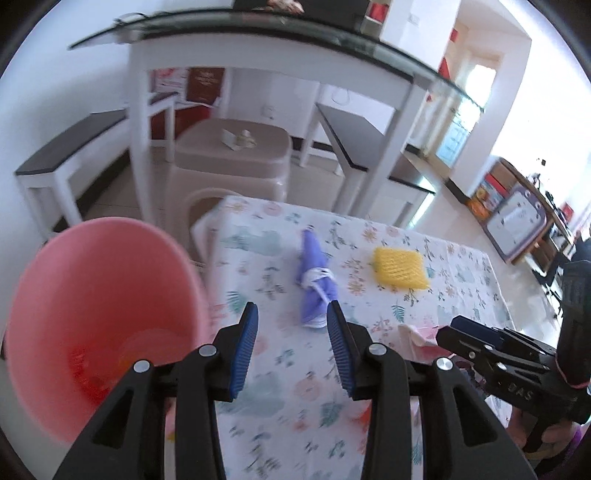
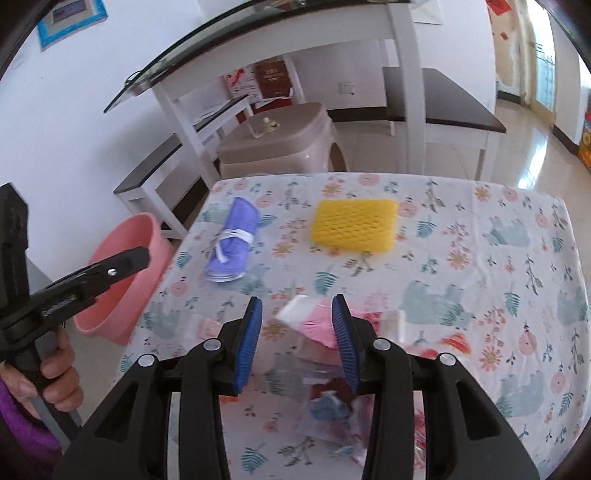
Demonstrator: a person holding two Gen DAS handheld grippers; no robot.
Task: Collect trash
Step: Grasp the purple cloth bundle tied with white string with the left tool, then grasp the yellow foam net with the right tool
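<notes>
A pink bin (image 1: 99,295) stands beside the table's left edge, with red scraps inside; it also shows in the right wrist view (image 2: 122,280). My left gripper (image 1: 291,314) is open and empty, over the table next to the bin, just short of a purple rolled cloth (image 1: 314,273). My right gripper (image 2: 297,308) is open, low over a pink and white wrapper (image 2: 314,325) with clear plastic and other scraps under it. A yellow sponge (image 2: 352,221) lies farther back. The right gripper also shows in the left wrist view (image 1: 461,332).
The table wears a floral cloth (image 2: 480,258). Behind it stand a beige plastic stool (image 2: 280,136), a white glass-topped table (image 1: 258,33) and dark benches (image 1: 66,147). The purple cloth (image 2: 231,240) lies near the table's left edge.
</notes>
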